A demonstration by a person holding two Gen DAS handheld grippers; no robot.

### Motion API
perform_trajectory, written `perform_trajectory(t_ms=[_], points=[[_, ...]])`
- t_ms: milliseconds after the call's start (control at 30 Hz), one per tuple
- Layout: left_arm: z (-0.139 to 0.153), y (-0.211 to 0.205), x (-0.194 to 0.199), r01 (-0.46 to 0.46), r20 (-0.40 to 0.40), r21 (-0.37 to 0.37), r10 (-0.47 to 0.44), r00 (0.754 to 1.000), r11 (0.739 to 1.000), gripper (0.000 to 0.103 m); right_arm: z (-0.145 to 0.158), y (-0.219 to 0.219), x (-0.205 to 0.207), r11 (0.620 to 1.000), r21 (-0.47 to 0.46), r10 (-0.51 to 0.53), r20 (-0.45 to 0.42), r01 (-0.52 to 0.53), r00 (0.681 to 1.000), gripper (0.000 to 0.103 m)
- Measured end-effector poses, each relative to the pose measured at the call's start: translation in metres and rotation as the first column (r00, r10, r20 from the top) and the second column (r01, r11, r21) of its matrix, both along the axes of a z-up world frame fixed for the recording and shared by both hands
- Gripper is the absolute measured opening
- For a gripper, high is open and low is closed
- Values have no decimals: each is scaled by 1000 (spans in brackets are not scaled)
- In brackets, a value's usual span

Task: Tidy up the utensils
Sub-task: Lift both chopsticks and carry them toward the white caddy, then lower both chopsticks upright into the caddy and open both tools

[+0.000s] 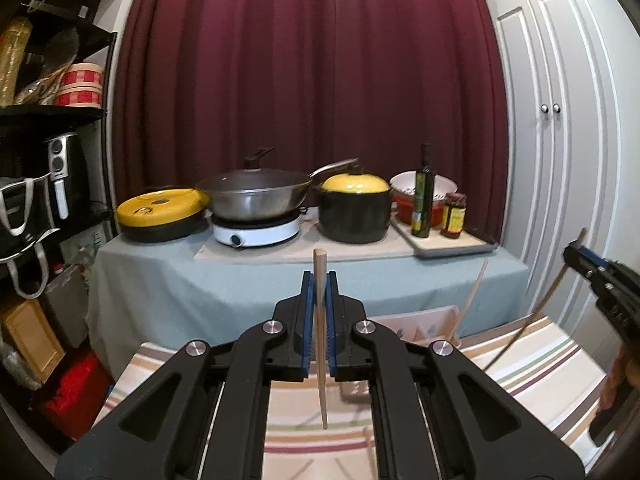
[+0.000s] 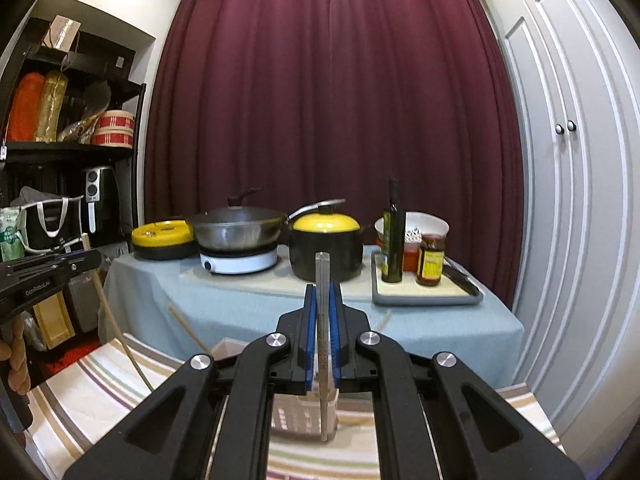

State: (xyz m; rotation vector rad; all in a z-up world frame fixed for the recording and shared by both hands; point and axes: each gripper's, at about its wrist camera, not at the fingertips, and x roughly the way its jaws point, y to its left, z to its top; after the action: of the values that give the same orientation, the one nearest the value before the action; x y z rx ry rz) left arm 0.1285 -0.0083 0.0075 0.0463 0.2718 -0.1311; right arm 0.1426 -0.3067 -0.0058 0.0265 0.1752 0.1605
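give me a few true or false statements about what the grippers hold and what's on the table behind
1. The left gripper is shut on a chopstick. True.
2. The right gripper is open with nothing in it. False: it is shut on a chopstick.
3. The wok sits on a white cooker. True.
4. The black pot has a red lid. False: its lid is yellow.
5. The oil bottle lies on its side. False: it stands upright on a tray.

Lidded wok (image 1: 256,196) on white hob (image 1: 256,230) (maroon curtain (image 1: 304,80) behind)
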Motion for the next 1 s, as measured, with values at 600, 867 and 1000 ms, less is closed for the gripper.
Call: perform_trajectory(t_ms=[600,867,1000], points=[[58,-30,62,75,38,-44,-74,997,996,6,23,17,46,1000,0,26,25,-26,999,7],[42,-37,97,74,9,-75,-73,997,994,6,14,16,69,1000,7,23,-2,-23,1000,7],[26,-40,112,69,-12,-81,-70,997,994,6,3,16,81,1000,13,22,-32,-22,999,7]])
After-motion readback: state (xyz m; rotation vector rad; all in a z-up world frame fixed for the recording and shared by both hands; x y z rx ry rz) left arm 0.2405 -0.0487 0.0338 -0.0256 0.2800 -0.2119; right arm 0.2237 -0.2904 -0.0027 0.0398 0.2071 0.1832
